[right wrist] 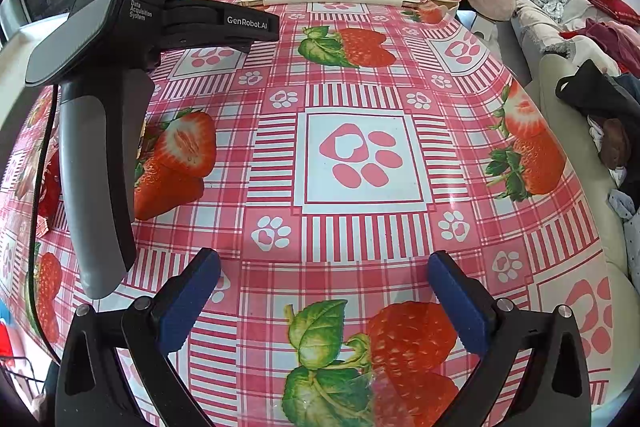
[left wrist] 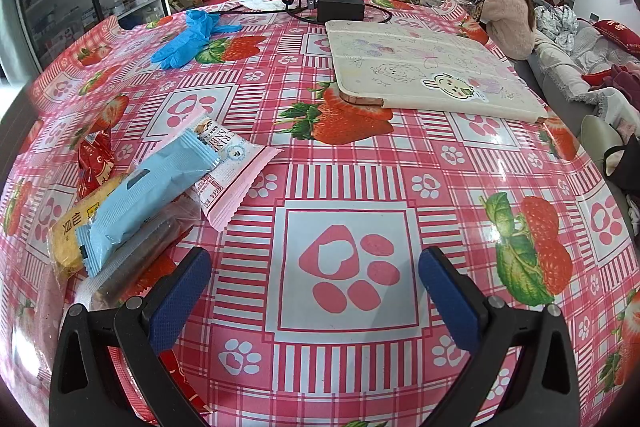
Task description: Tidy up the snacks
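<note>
Right now both claws are spread wide and grip nothing. Left gripper (left wrist: pixel 315 261) hovers over the strawberry-print tablecloth (left wrist: pixel 360 163), blue pads (left wrist: pixel 182 299) apart above a paw-print square. Right gripper (right wrist: pixel 324 267) hangs likewise over bare cloth, jaws released.

Snacks sit in a loose pile by the tabletop's left edge, just left of the left gripper's left finger: a light blue packet (left wrist: pixel 144 195) lies on top, tilted, overlapping a white-and-pink wrapper (left wrist: pixel 232 167) beyond it and a yellow packet (left wrist: pixel 76 223) to its left. A clear-wrapped dark bar (left wrist: pixel 136 267) pokes out underneath, nearest the finger. A red packet (left wrist: pixel 96 159) lies behind the yellow one.

Further back, blue gloves (left wrist: pixel 192 35) lie toward the far left, a cream doodled folder (left wrist: pixel 432 67) toward the far right, with a black adapter (left wrist: pixel 340 9) and cable near the far edge.

Right wrist view: the other handheld device (right wrist: pixel 132 39) fills the left side, screen lit.

A person in a pink fleece (left wrist: pixel 508 19) sits beyond the table's far right corner.
</note>
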